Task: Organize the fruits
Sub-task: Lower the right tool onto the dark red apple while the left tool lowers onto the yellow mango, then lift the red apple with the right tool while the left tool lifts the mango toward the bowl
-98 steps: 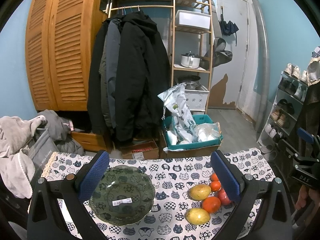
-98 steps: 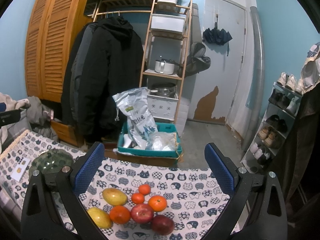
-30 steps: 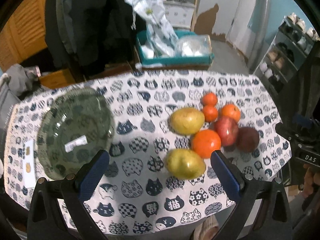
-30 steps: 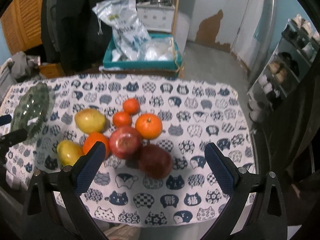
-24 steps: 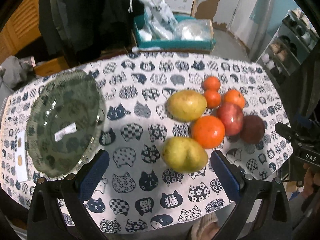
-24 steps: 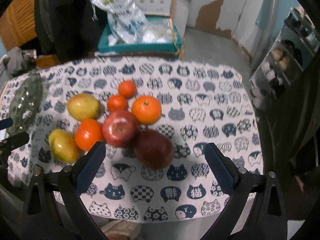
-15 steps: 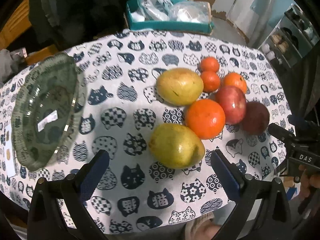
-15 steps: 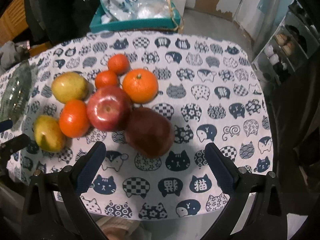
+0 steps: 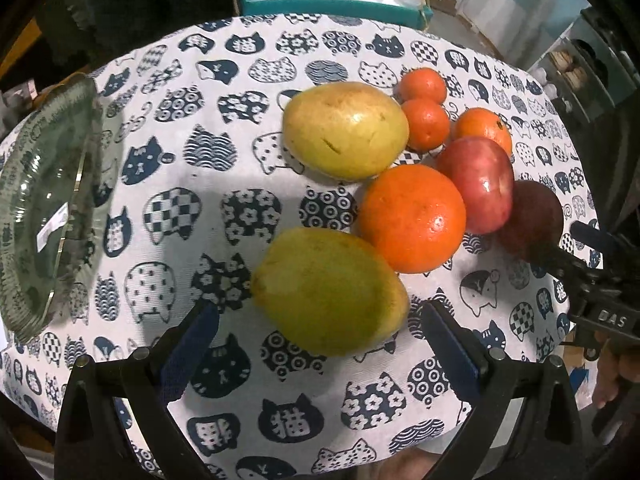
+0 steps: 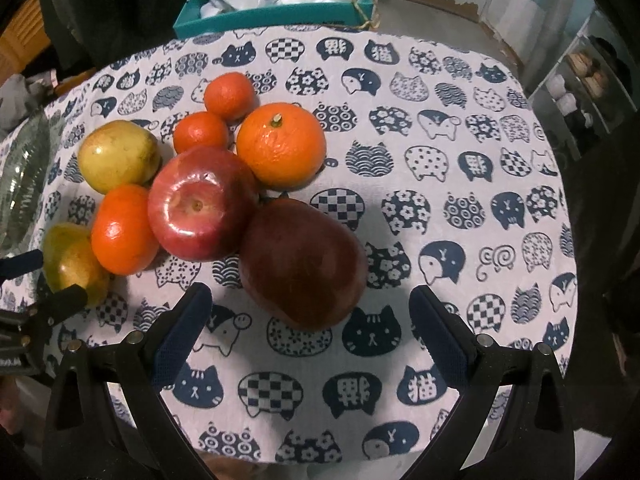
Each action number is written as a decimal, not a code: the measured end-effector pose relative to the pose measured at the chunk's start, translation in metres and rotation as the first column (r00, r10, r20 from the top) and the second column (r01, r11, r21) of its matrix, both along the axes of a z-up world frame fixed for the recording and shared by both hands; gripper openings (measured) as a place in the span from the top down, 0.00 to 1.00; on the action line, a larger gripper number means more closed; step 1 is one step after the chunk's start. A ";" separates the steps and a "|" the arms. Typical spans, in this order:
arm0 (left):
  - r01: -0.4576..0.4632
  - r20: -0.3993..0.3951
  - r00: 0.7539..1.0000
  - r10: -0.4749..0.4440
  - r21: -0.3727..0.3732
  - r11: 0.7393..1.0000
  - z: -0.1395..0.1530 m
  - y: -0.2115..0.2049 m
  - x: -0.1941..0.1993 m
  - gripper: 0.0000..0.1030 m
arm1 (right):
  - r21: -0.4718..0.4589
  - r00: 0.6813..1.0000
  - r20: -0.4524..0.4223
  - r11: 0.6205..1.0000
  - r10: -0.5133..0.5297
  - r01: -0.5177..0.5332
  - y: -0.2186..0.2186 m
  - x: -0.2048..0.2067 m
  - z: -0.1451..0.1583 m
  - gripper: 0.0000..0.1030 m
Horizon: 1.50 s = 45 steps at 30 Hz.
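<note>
Left gripper point(image 9: 320, 336): jaws spread wide, empty.
Near mango point(image 9: 330, 290): just ahead between its fingers, long axis crosswise.
Right gripper point(image 10: 308, 322): spread, empty, facing dark red apple point(image 10: 304, 262).
Glass bowl point(image 9: 44, 204): far left, empty.

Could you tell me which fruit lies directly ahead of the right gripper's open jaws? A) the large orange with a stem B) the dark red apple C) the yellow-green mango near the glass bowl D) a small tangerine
B: in the right wrist view the dark red apple sits centred just ahead of the right gripper, whose jaws stand wide apart.
</note>
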<state>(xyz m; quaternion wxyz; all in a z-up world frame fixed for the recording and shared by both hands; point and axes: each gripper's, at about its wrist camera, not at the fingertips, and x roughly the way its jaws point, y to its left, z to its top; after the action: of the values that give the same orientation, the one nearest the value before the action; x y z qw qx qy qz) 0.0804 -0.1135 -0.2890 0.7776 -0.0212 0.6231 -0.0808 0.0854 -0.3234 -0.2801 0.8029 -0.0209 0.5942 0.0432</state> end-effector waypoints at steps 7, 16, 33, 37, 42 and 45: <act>0.023 -0.051 0.998 -0.024 -0.022 0.999 -0.017 -0.009 0.004 0.19 | -0.027 0.999 -0.026 0.999 0.031 -0.031 0.002 0.014 -0.020 0.07; 0.042 -0.044 0.998 -0.044 -0.043 0.998 -0.019 -0.010 0.003 0.22 | -0.014 0.997 -0.054 0.999 0.052 -0.052 0.008 0.029 -0.040 0.26; 0.048 0.040 0.998 -0.047 -0.032 0.998 0.000 0.002 -0.007 0.23 | 0.002 0.997 0.076 1.000 0.021 -0.021 0.006 -0.001 -0.008 0.27; 0.043 0.073 0.996 -0.040 -0.034 0.998 0.011 0.007 -0.010 0.23 | 0.009 0.992 0.128 1.000 0.018 -0.020 0.004 -0.016 0.010 0.27; 0.032 0.115 0.993 -0.026 -0.046 0.998 0.027 0.014 -0.015 0.23 | 0.024 0.981 0.192 1.000 0.015 -0.020 0.007 -0.020 0.033 0.27; 0.031 0.155 0.988 -0.025 -0.040 0.999 0.040 0.020 -0.017 0.23 | 0.036 0.973 0.231 0.999 0.013 -0.022 0.013 -0.014 0.048 0.27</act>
<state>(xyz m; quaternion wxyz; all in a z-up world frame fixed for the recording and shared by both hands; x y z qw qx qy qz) 0.0631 -0.0939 -0.2489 0.8218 -0.0227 0.5593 -0.1063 0.0713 -0.3106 -0.2323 0.8663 -0.0157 0.4957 0.0588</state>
